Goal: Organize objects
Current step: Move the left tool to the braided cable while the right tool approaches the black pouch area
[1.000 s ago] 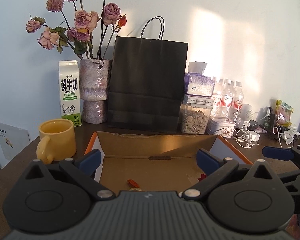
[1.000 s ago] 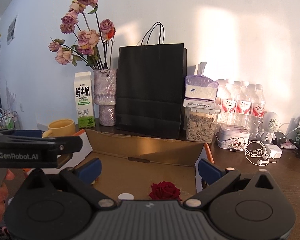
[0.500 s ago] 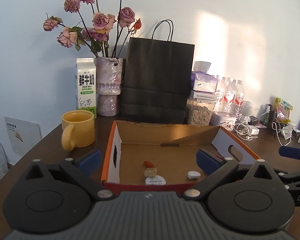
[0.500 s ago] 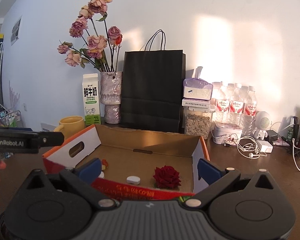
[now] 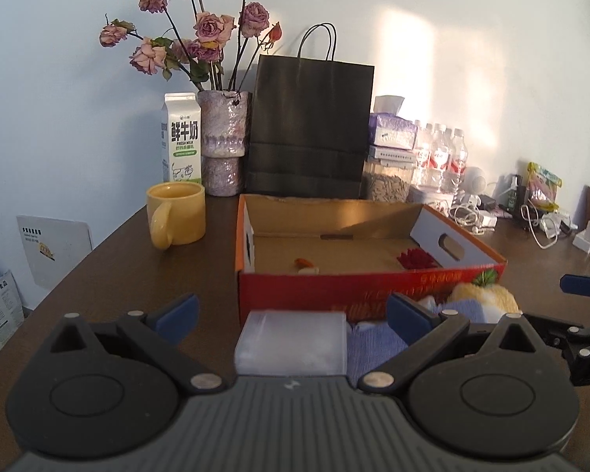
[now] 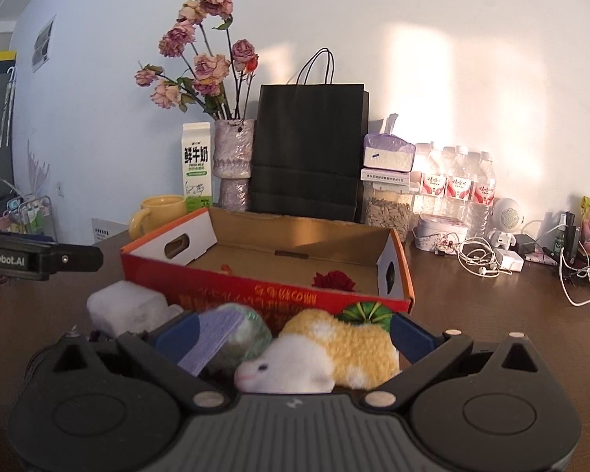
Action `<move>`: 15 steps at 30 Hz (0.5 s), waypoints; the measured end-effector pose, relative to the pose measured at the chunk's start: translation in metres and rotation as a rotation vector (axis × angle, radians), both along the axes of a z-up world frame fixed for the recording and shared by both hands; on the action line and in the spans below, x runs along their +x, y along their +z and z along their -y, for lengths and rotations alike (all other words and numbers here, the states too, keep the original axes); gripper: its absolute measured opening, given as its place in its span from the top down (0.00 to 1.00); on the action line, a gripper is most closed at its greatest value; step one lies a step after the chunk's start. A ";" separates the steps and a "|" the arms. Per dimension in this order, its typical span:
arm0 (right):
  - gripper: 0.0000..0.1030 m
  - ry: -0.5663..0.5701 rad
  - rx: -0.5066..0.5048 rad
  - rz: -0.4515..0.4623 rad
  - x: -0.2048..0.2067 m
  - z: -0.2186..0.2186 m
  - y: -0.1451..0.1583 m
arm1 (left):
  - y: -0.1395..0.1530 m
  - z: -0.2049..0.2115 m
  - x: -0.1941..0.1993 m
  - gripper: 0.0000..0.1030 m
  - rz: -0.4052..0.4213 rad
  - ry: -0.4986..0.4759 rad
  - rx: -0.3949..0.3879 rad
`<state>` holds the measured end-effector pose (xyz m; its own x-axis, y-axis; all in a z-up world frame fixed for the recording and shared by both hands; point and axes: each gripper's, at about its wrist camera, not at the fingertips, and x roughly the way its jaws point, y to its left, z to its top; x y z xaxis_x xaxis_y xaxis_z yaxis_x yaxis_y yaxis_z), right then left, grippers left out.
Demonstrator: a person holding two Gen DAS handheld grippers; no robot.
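An open red cardboard box (image 5: 369, 289) (image 6: 279, 295) sits mid-table. Inside lie a red rose (image 5: 417, 258) (image 6: 334, 280) and small bits (image 5: 305, 264). In front of the box lie a frosted plastic case (image 5: 291, 338) (image 6: 126, 308), a blue knitted cloth (image 5: 377, 338), a folded purple item (image 6: 220, 332) and a yellow-white plush toy (image 6: 334, 354) (image 5: 482, 295). My left gripper (image 5: 291, 314) is open over the plastic case. My right gripper (image 6: 293, 334) is open with the plush and purple item between its fingers.
A yellow mug (image 5: 177, 218), milk carton (image 5: 181, 137), vase of dried roses (image 5: 224, 141) and black paper bag (image 5: 308, 126) stand behind the box. A seed jar (image 6: 387, 206), water bottles (image 6: 458, 185), cables and chargers (image 6: 487, 259) crowd the back right.
Both grippers have pulled back from over the box towards the table's near side. The box's front wall and the objects lying before it have come into view.
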<state>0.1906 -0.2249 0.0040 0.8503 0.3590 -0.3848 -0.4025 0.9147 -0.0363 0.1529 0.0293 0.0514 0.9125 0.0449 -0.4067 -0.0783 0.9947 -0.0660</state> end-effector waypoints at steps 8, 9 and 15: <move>0.00 0.019 -0.020 -0.039 -0.032 0.003 -0.013 | -0.023 -0.012 -0.033 0.00 -0.075 0.003 0.013; 0.00 0.019 -0.021 -0.044 -0.035 0.003 -0.015 | -0.028 -0.014 -0.035 0.00 -0.091 0.007 0.008; 0.00 0.017 -0.022 -0.090 -0.050 0.003 -0.030 | -0.048 -0.024 -0.051 0.00 -0.153 0.007 -0.022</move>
